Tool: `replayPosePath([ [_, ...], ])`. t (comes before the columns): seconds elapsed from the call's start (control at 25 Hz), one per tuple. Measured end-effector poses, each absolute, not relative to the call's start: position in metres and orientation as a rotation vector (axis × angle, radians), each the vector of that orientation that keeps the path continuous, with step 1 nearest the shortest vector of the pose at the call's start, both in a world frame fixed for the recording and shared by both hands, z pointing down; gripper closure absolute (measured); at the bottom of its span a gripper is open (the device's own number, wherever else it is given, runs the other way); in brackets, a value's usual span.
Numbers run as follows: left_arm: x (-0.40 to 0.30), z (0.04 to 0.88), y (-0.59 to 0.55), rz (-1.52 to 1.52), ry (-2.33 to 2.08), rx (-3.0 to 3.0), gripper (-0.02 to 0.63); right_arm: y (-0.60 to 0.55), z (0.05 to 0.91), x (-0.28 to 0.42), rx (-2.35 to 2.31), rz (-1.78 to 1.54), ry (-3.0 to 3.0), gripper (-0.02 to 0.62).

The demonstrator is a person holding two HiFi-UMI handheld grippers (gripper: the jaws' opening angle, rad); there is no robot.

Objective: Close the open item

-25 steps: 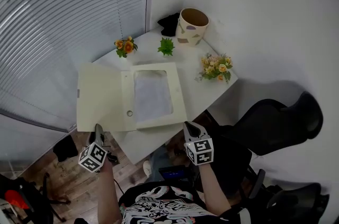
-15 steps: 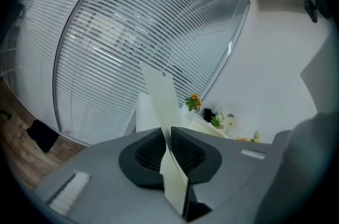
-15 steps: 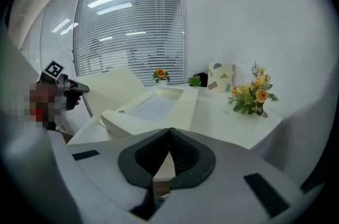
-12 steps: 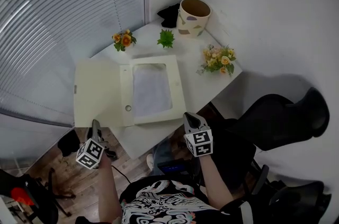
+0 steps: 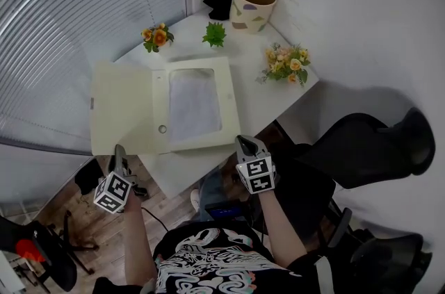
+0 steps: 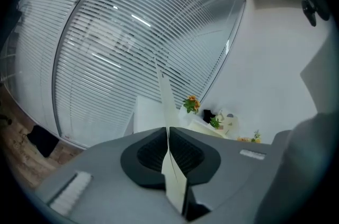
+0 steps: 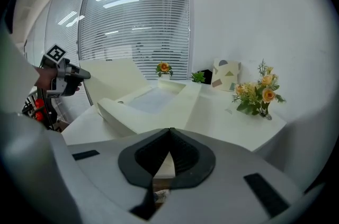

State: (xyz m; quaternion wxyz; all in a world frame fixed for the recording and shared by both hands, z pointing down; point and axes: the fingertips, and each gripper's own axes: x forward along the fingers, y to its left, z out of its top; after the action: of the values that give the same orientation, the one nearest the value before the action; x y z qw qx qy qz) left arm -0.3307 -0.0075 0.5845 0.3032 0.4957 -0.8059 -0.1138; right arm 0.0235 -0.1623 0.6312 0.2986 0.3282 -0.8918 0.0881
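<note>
A cream file box (image 5: pixel 233 98) lies open on the white table (image 5: pixel 188 174), with white paper in its tray. Its lid (image 5: pixel 122 108) is folded out flat to the left, past the table's edge. My left gripper (image 5: pixel 119 150) is at the lid's near edge. In the left gripper view the thin lid edge (image 6: pixel 164 96) runs between the jaws of the left gripper (image 6: pixel 168 130), which are closing onto it. My right gripper (image 5: pixel 245 143) hovers at the table's front edge, just short of the box (image 7: pixel 159 106). The right gripper (image 7: pixel 169 130) is shut with nothing in it.
At the back of the table stand orange flowers (image 5: pixel 154 37), a small green plant (image 5: pixel 214 34), a patterned pot (image 5: pixel 252 5) and a black object (image 5: pixel 219 4). A bouquet (image 5: pixel 286 64) sits at the right edge. Window blinds (image 5: pixel 69 7) are left, a black chair (image 5: pixel 361 147) right.
My left gripper has come onto the lid's near edge and its jaws have narrowed. The right gripper holds its place at the table's front. The box lies as before.
</note>
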Motion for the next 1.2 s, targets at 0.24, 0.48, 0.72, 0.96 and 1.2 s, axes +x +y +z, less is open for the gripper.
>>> replayPosePath([
  [0.24,-0.322,0.576,-0.010,-0.310,-2.117,1.395,0.601,-0.161,0.632,0.024,0.874,0.242,-2.368,0.592],
  [0.48,-0.311,0.562,-0.016,-0.318,-2.102,1.474,0.603,-0.161,0.632,0.025,0.884,0.246,-2.359,0.592],
  [0.72,-0.298,0.547,-0.024,-0.293,-2.087,1.563,0.603,-0.161,0.633,0.023,0.901,0.245,-2.351,0.593],
  [0.96,-0.288,0.539,-0.031,-0.302,-2.066,1.616,0.603,-0.162,0.633,0.024,0.903,0.249,-2.342,0.593],
  [1.2,-0.274,0.529,-0.042,-0.278,-2.042,1.700,0.601,-0.161,0.633,0.021,0.904,0.248,-2.334,0.594],
])
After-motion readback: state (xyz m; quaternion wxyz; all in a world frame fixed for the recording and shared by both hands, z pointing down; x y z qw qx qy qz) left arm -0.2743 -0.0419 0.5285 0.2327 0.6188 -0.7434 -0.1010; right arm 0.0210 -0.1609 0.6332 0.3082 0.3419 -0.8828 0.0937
